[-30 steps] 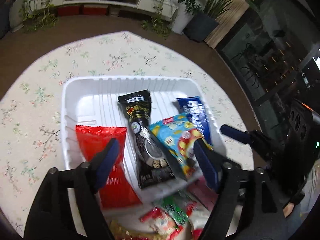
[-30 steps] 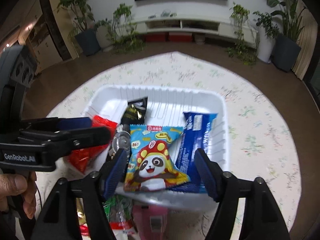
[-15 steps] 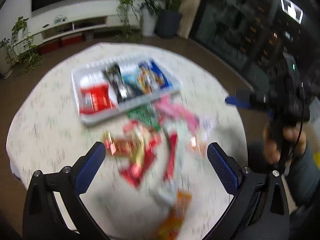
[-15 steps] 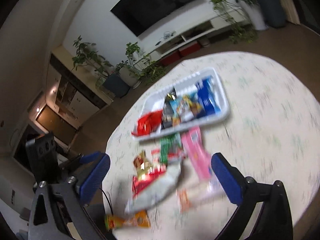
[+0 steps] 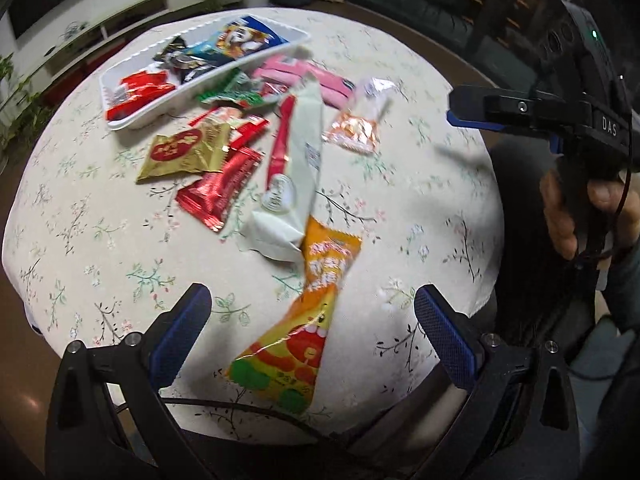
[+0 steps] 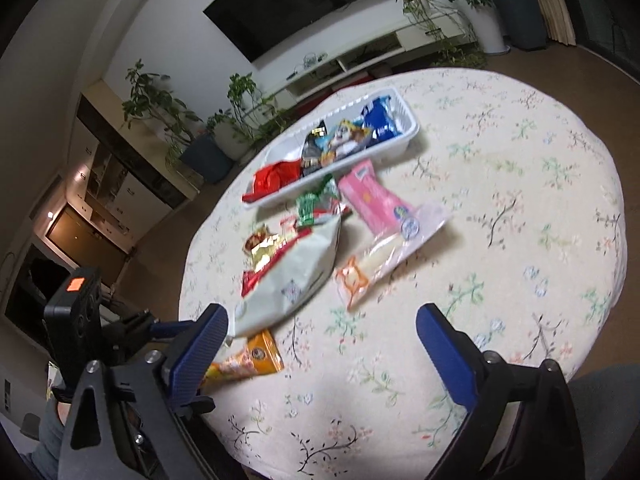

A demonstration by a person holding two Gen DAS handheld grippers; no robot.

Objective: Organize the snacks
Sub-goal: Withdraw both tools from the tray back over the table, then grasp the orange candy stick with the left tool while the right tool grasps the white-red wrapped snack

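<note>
Surface: round table (image 5: 420,208) w/ cream floral cloth, brown floor around it. Room beyond: wall-mounted dark TV (image 6: 296,4), low white media shelf (image 6: 360,60), potted plants (image 6: 240,108) along the far wall, dim kitchen area at left in the right wrist view.

Left gripper (image 5: 312,320): jaws had just been opening and stood wide apart, nothing between the pads, nothing held. Nearest item was an orange snack packet (image 5: 304,332), lying on the cloth between the two fingers, not touched. Right gripper (image 6: 320,344): also wide apart, having opened and then eased in slightly; nothing held, bare cloth between the fingers. Same orange packet lay just beside its left finger.

Mid-table, loose pile, approx count: 1 long white bag (image 5: 296,168), 1 gold packet (image 5: 184,152), 1 red foil packet (image 5: 220,188), 1 slim red stick packet (image 5: 282,140), 1 green packet (image 5: 236,94), 1 pink packet (image 5: 304,76), 1 clear bag w/ orange print (image 5: 356,128). Several overlapped; smaller red-and-white wrappers under the pile could not be counted.

Far side: white tray (image 5: 120,120), touching the pile's far edge. Inside, 4 packets side by side: red (image 5: 136,88), black (image 5: 180,60), light-blue panda-print (image 5: 236,40), dark blue (image 6: 380,120).

A person's hand (image 5: 580,208) gripped the right gripper's handle at the table edge.
</note>
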